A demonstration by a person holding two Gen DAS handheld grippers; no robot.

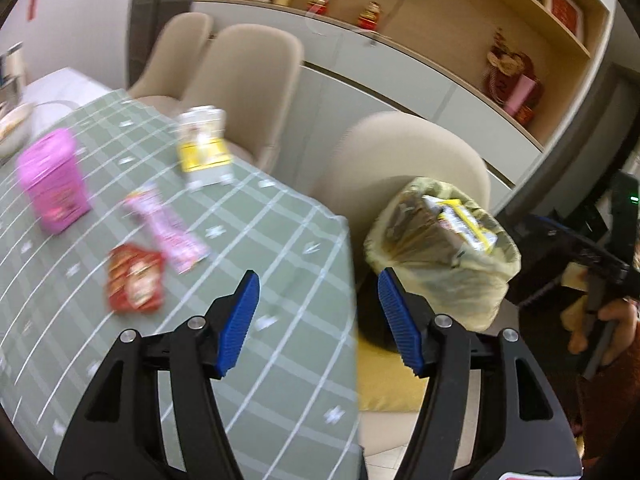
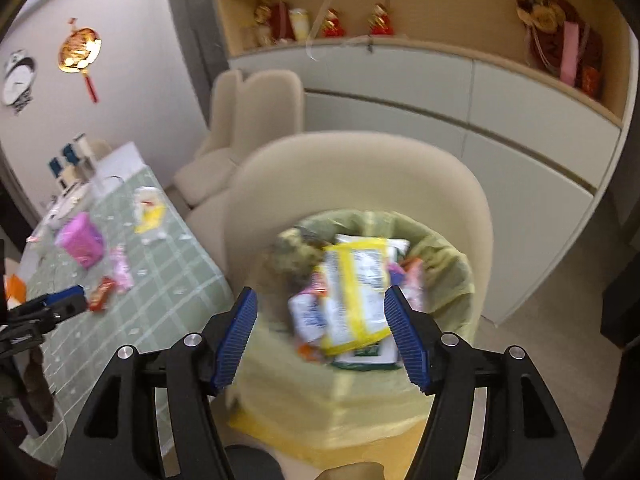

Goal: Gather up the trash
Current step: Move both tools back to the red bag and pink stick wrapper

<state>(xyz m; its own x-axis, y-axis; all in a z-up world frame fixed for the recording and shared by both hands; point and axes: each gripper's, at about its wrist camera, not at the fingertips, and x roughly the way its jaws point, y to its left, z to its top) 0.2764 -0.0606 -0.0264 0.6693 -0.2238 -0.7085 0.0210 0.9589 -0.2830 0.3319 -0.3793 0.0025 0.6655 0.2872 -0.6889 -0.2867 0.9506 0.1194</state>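
The left gripper (image 1: 318, 322) hangs with blue pads spread wide and nothing between them, over the edge of a green checked tablecloth (image 1: 248, 360) where four pieces of trash lie: a red sachet (image 1: 136, 282) nearest, a pink wrapper (image 1: 168, 228) just beyond it, a pink box (image 1: 52, 180) and a yellow-and-white packet (image 1: 204, 146) farther back. The right gripper (image 2: 322, 334) is likewise agape and empty, poised above the bin (image 2: 448, 276), which stands on a beige chair (image 1: 408, 148) beside the table. The red sachet looks the natural next pick; being flat, it likely needs the pads lowered steeply onto one raised edge before closing. The bin's yellowish liner holds a yellow-and-white packet (image 2: 356, 292) on top of several smaller wrappers, blurred beyond telling apart, and looks roughly half full.
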